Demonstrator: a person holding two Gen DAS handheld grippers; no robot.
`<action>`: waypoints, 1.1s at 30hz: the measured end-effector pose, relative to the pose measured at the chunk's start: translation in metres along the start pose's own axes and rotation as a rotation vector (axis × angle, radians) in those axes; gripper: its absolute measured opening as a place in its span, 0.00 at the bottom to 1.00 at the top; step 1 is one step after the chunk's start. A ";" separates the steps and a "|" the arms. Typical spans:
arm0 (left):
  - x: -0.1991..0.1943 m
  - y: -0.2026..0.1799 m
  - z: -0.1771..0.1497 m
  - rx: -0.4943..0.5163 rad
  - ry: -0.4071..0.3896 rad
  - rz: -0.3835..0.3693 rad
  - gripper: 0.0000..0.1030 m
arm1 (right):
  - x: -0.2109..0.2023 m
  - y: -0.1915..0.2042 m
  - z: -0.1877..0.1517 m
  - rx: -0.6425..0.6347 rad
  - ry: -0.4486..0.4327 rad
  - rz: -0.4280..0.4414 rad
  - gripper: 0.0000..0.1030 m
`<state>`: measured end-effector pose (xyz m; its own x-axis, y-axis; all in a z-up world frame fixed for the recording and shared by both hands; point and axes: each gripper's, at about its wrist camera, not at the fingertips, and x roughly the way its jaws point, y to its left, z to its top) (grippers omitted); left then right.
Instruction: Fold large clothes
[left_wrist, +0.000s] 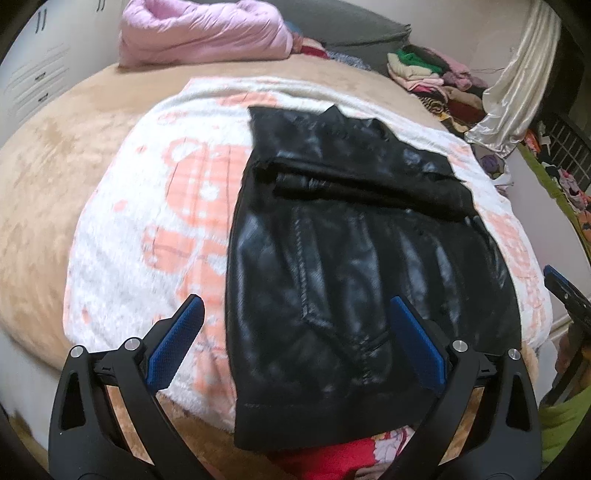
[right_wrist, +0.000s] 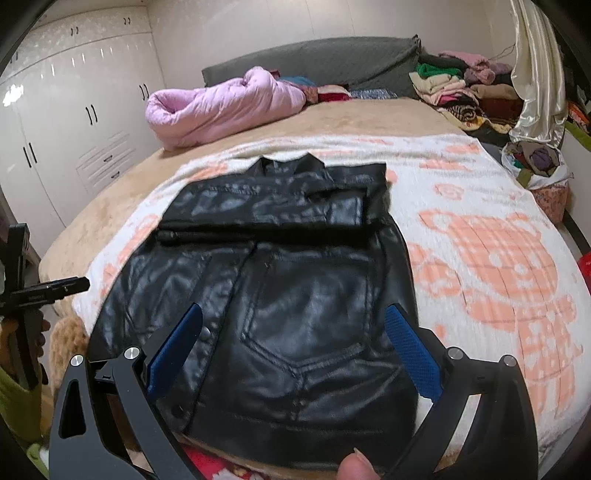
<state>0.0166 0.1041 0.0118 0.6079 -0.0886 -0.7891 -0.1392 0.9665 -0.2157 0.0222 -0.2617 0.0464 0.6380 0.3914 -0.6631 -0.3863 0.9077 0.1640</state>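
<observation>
Black jacket (right_wrist: 280, 295) lying mid-frame on bed (left_wrist: 55, 177), sleeves folded in — left gripper (left_wrist: 295, 339) and right gripper (right_wrist: 293, 349) hovering, fingers apart, empty. Advice — taking both hem corners evenly.

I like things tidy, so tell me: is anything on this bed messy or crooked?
The black leather jacket lies fairly neat on the bear-print blanket, sleeves folded across it. The messy bit is the heap of clothes piled loosely at the bed's far corner, and a pink quilt bunched up near the headboard.
</observation>
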 end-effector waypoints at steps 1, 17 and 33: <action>0.002 0.002 -0.002 -0.004 0.009 0.000 0.91 | 0.001 -0.003 -0.004 0.002 0.012 -0.007 0.96; 0.022 0.031 -0.044 -0.031 0.114 -0.078 0.70 | 0.011 -0.044 -0.050 0.011 0.131 -0.060 0.96; 0.045 0.036 -0.070 -0.040 0.235 -0.135 0.54 | 0.049 -0.080 -0.086 0.071 0.295 0.035 0.94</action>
<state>-0.0158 0.1180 -0.0718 0.4257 -0.2739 -0.8624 -0.1028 0.9323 -0.3469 0.0268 -0.3281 -0.0624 0.3999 0.3716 -0.8379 -0.3504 0.9067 0.2348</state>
